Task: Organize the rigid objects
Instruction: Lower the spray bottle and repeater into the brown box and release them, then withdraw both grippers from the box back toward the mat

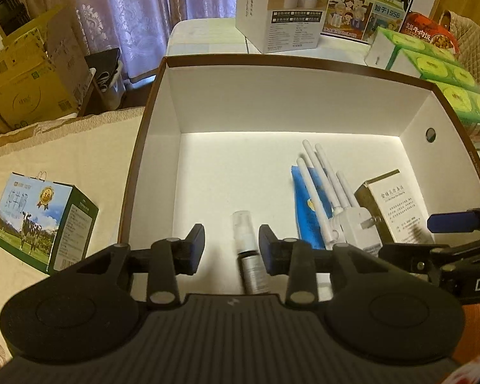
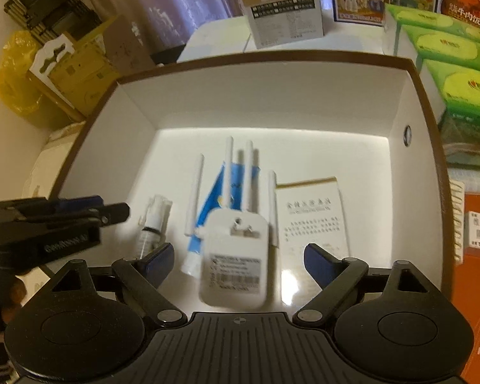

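Your left gripper (image 1: 232, 244) stands parted over the box's (image 1: 291, 96) near edge, the spray bottle (image 1: 248, 249) lying free between its fingers, nearer the right one. Your right gripper (image 2: 238, 260) gapes wide around the white four-antenna wifi repeater (image 2: 235, 259), pads clear of it. Blue packet (image 2: 219, 192) under the antennas; white carton (image 2: 313, 217) just right.

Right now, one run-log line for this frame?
stage: placing in box | left gripper: open over spray bottle | right gripper: open over wifi extender | also inside: blue packet, white carton
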`<state>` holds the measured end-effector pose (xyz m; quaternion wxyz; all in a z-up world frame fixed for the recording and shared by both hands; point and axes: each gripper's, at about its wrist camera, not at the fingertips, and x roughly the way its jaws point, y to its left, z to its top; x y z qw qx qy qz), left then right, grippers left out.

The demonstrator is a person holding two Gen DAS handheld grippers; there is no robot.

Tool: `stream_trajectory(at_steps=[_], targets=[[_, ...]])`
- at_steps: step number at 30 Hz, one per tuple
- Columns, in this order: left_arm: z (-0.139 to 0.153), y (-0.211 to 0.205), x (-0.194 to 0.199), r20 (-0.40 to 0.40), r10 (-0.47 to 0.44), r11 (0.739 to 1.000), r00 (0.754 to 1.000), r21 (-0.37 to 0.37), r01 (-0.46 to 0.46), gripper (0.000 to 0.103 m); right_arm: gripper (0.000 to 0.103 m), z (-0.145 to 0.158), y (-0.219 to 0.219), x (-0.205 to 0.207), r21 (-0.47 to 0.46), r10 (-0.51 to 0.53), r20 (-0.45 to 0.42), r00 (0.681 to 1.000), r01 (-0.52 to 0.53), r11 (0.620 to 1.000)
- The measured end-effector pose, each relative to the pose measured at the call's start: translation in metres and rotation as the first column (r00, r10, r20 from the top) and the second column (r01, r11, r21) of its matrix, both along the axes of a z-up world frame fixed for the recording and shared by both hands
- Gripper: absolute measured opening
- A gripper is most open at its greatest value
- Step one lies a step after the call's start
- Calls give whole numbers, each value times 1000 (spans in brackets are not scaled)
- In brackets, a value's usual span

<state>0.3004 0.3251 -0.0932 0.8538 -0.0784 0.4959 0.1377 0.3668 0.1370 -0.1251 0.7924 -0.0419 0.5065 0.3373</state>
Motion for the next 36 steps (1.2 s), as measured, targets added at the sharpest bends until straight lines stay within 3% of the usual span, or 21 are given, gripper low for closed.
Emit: stream_trajectory(at_steps=[12,36], targets=[[13,-13,-16,29,-7,1000,1000,-4,7,32,85,5,-20,-13,-15,5,28,1000,-5,1000],[64,-76,-65,161,-35,999,986,32,30,36,85,47,-89,-55,94,-40,142,989,27,995]])
